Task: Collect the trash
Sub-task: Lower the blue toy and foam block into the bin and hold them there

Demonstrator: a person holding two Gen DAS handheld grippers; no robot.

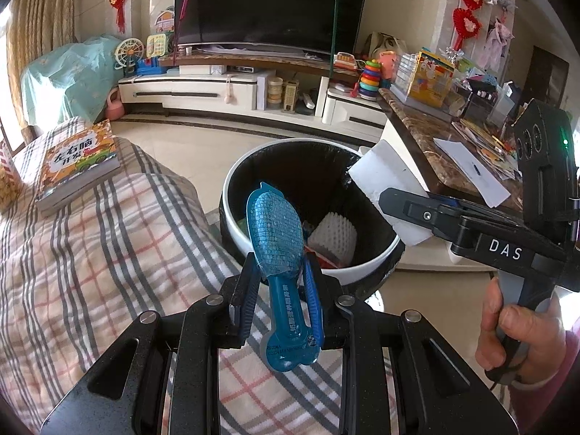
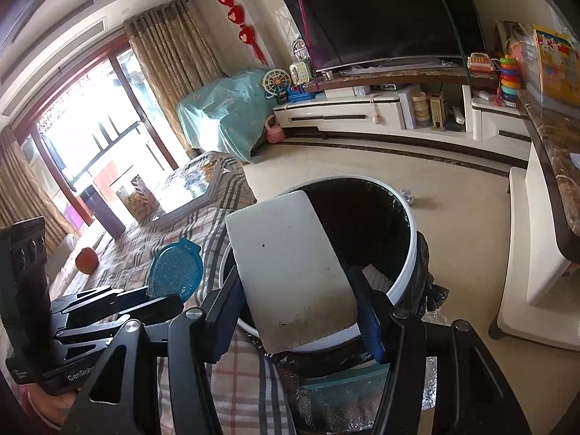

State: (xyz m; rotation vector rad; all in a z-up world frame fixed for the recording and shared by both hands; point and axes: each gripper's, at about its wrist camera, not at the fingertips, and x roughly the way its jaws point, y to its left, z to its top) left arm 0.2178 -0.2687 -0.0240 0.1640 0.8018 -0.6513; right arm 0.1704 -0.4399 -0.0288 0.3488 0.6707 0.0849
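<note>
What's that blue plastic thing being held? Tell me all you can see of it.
The translucent blue plastic blister pack is racket-shaped: a wide oval end, embossed with fine print, narrows to a neck and a rounded tail. It stands nearly upright, clamped at the neck by the left gripper, its oval end in front of the black-lined white trash bin.

Home living room. Large television (image 1: pixel 268 3) on long white cabinet (image 1: pixel 203 88); toys (image 1: pixel 368 76) right of television, curtains (image 2: pixel 174 50) and glass door (image 2: pixel 90 134) to its left, red knot ornaments (image 2: pixel 235 14) on wall above.
</note>
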